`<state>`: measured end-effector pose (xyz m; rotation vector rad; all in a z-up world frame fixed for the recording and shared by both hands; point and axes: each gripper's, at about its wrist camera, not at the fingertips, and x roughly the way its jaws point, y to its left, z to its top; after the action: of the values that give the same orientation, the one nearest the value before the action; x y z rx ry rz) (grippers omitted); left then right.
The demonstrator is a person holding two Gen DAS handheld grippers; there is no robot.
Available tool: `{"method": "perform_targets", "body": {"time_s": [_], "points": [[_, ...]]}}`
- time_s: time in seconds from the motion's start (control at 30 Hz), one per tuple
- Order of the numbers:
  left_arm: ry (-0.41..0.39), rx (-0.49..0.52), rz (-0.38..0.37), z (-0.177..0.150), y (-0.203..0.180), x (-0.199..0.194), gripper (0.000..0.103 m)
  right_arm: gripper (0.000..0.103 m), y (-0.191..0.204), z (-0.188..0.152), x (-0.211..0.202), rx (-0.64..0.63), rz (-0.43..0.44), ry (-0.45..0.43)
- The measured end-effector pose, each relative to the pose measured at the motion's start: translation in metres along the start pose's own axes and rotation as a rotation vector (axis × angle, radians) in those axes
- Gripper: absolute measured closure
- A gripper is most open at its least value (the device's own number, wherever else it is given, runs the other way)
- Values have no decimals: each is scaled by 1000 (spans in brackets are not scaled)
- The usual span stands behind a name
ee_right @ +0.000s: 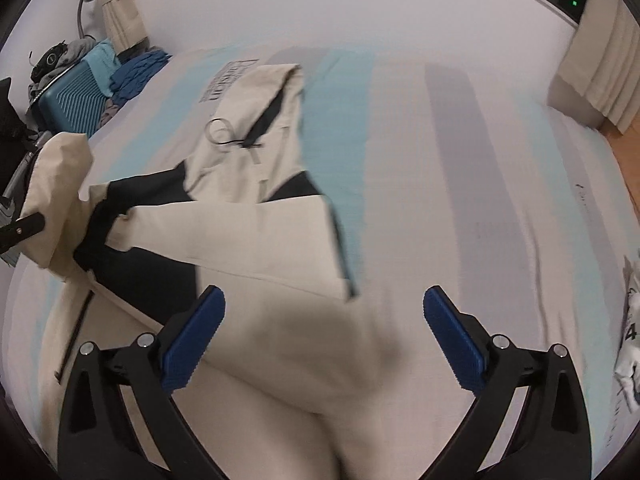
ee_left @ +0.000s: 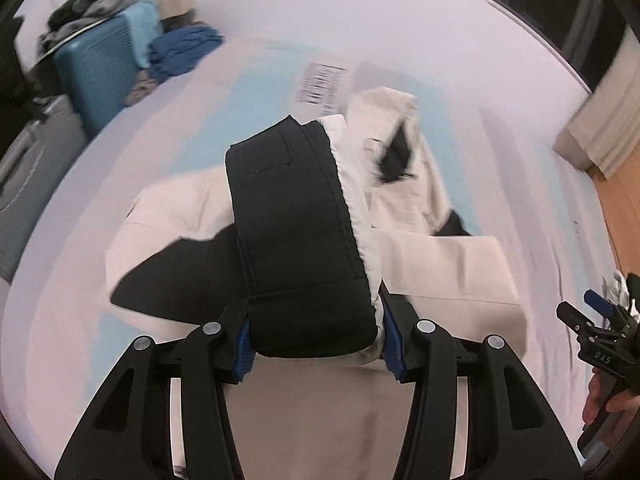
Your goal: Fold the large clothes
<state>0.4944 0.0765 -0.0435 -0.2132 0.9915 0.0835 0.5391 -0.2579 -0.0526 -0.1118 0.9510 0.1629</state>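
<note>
cream and black fabric fills my view: the jacket [ee_right: 256,240] lies spread over the striped bed sheet [ee_right: 460,160], its cream hood [ee_right: 256,120] pointing toward the far wall and a cream sleeve [ee_left: 448,268] stretched across the middle. my left gripper [ee_left: 320,344] is clamped on a black cuff [ee_left: 300,232] with a cream lining, the thick band rising straight out from between my blue pads [ee_left: 244,348] and blocking much of that camera. the rest of the garment sits beyond and below the cuff. my right gripper [ee_right: 324,336] hangs with its fingers spread wide and nothing between them; cream cloth lies just under the gap, the left pad [ee_right: 192,340] over the jacket body and the right pad [ee_right: 452,340] over bare sheet. a teal suitcase [ee_right: 68,96] stands past the bed's far left corner, with blue clothes [ee_right: 136,72] heaped beside it.
</note>
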Motion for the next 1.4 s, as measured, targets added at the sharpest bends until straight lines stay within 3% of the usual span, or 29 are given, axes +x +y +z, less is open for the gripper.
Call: {"method": "perform_targets", "body": {"time_s": [0.33,0.6,1.03,1.17,1.4], "points": [[69,92,-23,-22,-132,55,54,7,-96,-18,-1,67,-30,22],[128,185,-16,-43,-198,91,54,7,-152,-39,2,152,-58,57],[213,318,37,-61,-226,129,53,7,-170,-69,7,246,-103,91],[204,331,14,-59,-232,128,51,7,-170,-78,5,250,-131,97],[176,371,-64,-60,-255,111,39,7,-184,-93,2,310,-158,111]]}}
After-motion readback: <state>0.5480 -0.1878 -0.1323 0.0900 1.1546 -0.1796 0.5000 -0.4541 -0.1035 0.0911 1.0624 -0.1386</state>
